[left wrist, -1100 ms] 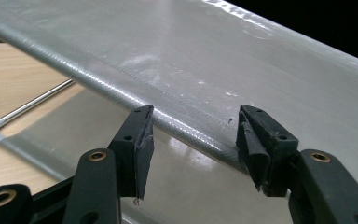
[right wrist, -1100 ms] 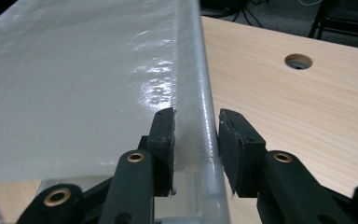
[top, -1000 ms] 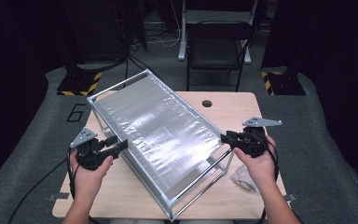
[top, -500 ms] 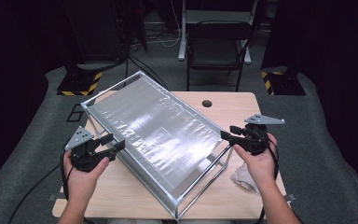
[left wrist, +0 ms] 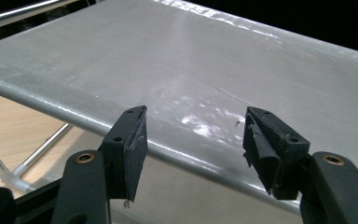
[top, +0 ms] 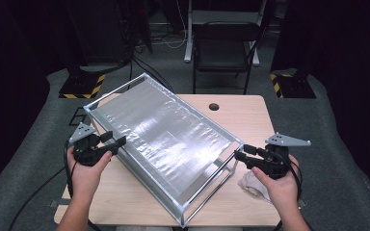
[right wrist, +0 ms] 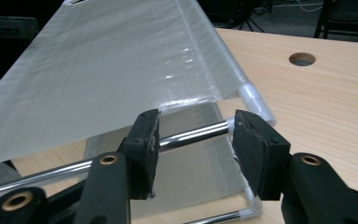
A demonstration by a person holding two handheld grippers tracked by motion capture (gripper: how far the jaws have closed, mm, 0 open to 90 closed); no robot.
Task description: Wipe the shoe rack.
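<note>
A metal-framed rack (top: 168, 139) with a silvery fabric shelf stands at a slant on the wooden table (top: 250, 115). My left gripper (top: 115, 139) is at its left long edge. In the left gripper view the jaws (left wrist: 193, 135) stand open in front of the fabric-wrapped rail (left wrist: 42, 100), clear of it, and have just been opening. My right gripper (top: 241, 151) is at the rack's right corner. In the right gripper view its jaws (right wrist: 196, 135) are open on either side of a chrome rod (right wrist: 56, 173) without pressing on it, and have just opened.
A crumpled white cloth (top: 250, 185) lies under my right hand. The table has a round hole (top: 214, 106) near its far edge. Behind the table stand a dark chair (top: 226, 43) and yellow-and-black striped bases (top: 82, 89). Cables trail to the left.
Both pairs of jaws have widened. My right hand has drawn back a little toward the near right, and my left hand has shifted slightly outward. The rack has stayed where it was.
</note>
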